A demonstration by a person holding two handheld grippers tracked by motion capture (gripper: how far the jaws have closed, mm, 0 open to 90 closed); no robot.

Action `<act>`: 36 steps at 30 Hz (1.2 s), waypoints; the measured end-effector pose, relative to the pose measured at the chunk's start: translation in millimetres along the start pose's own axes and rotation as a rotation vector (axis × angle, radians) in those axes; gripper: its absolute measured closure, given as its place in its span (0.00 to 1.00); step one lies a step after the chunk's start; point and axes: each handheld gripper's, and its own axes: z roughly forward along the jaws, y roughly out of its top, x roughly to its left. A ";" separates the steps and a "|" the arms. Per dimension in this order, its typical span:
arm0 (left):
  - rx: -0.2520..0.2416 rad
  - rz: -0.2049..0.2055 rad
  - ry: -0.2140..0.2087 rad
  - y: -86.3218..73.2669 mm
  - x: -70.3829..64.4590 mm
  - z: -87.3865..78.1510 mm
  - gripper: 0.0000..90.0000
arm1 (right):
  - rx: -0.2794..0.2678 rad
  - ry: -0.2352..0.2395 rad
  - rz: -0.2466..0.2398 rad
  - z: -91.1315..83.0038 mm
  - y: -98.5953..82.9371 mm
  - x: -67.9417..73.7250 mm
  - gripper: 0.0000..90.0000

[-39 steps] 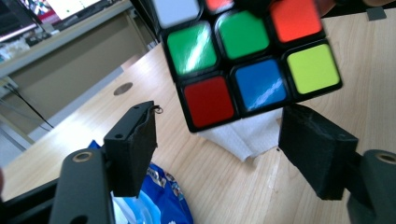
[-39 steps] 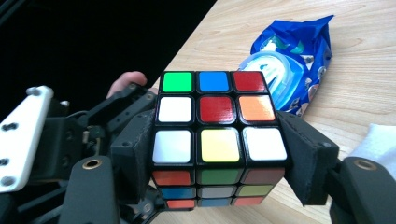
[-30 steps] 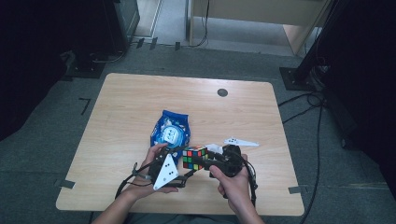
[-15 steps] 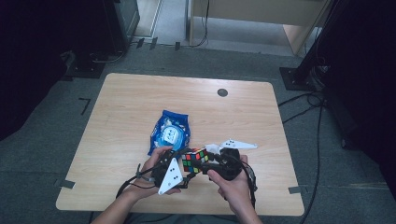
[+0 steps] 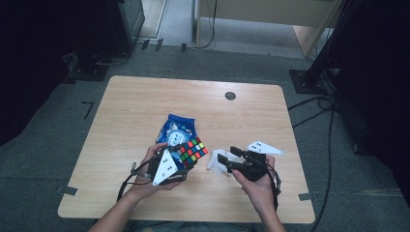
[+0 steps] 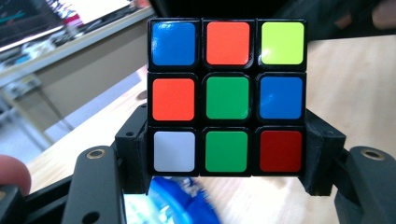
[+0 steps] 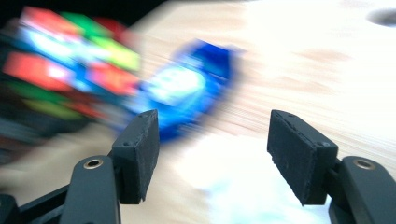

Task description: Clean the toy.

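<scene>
Item: puzzle cube (image 5: 190, 153), clamped in the left gripper (image 5: 180, 162), raised off the table (image 5: 145, 106) near its front edge.

Detail: the jaws were closed on the cube's lower row from both sides, leaving the upper rows free, by my judgement so that a layer could be turned. In the left gripper view the near face read blue, orange, yellow; orange, green, blue; white, green, red. The right gripper (image 5: 223, 162) stood apart to the cube's right, jaws spread wide with nothing between them, over a white object (image 5: 216, 163) too blurred to identify. A blue packet (image 5: 176, 129) lay flat behind the cube. Against the frames a second and half a second before, the right gripper had left the cube and drawn off.
</scene>
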 end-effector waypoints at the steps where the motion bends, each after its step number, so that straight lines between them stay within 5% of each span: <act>1: 0.000 -0.003 0.003 -0.6 0.4 0.2 0.38 | 0.027 -0.070 -0.021 8.7 -6.3 -5.1 0.39; 3: 0.000 0.000 -0.003 -1.1 0.2 1.0 0.38 | 0.065 -0.140 -0.022 24.8 -16.9 -13.1 0.39; 9: 0.018 0.002 -0.023 -5.6 -0.9 4.0 0.38 | 0.166 -0.189 -0.060 51.4 -31.1 -18.5 0.36; 16: 0.017 -0.045 -0.032 -10.7 7.9 5.1 0.38 | 0.201 -0.220 -0.132 60.2 -38.4 -25.1 0.42; 20: 0.016 -0.073 -0.028 -11.8 12.4 3.8 0.38 | 0.196 -0.246 -0.157 59.6 -40.4 -24.0 0.49; 28: 0.047 -0.096 -0.035 -16.2 11.3 11.0 0.38 | 0.161 -0.284 -0.107 56.9 -38.8 -33.0 0.93; 31: 0.059 -0.082 -0.031 -15.7 7.9 12.9 0.38 | 0.148 -0.304 -0.100 54.2 -36.6 -32.3 0.95; 36: 0.062 -0.086 -0.032 -12.2 5.1 12.1 0.38 | 0.022 -0.251 -0.078 37.7 -23.1 -18.2 0.96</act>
